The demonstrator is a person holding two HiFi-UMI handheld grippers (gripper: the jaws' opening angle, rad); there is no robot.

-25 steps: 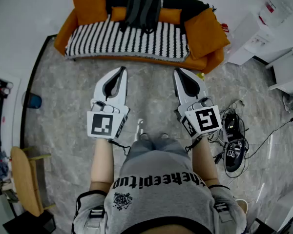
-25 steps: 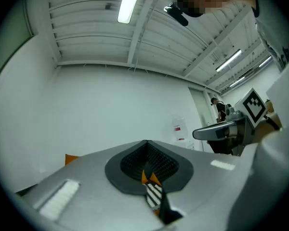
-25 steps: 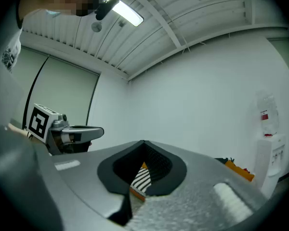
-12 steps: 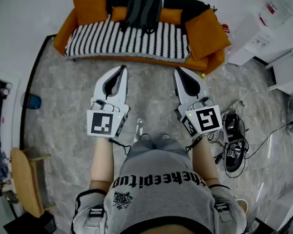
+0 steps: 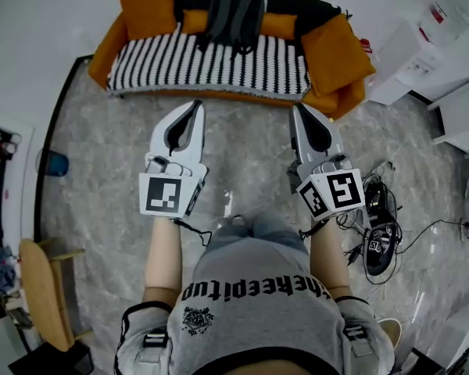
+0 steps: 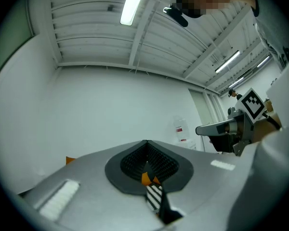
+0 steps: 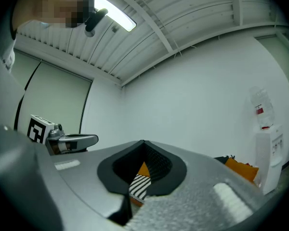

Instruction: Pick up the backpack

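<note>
Marble floor (image 5: 94,155) ahead; the backpack (image 5: 233,10) leans on the striped sofa (image 5: 211,65) at twelve o'clock, well away. My left gripper (image 5: 195,106) and right gripper (image 5: 298,108) are closed, empty. I'd approach, opening jaws for its top loop.

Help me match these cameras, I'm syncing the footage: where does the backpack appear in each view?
Head view: backpack at top centre, on the orange sofa.
Left gripper view: not made out.
Right gripper view: not made out.
Shared landmark: the striped sofa cover, a sliver at low centre in both gripper views.
</note>
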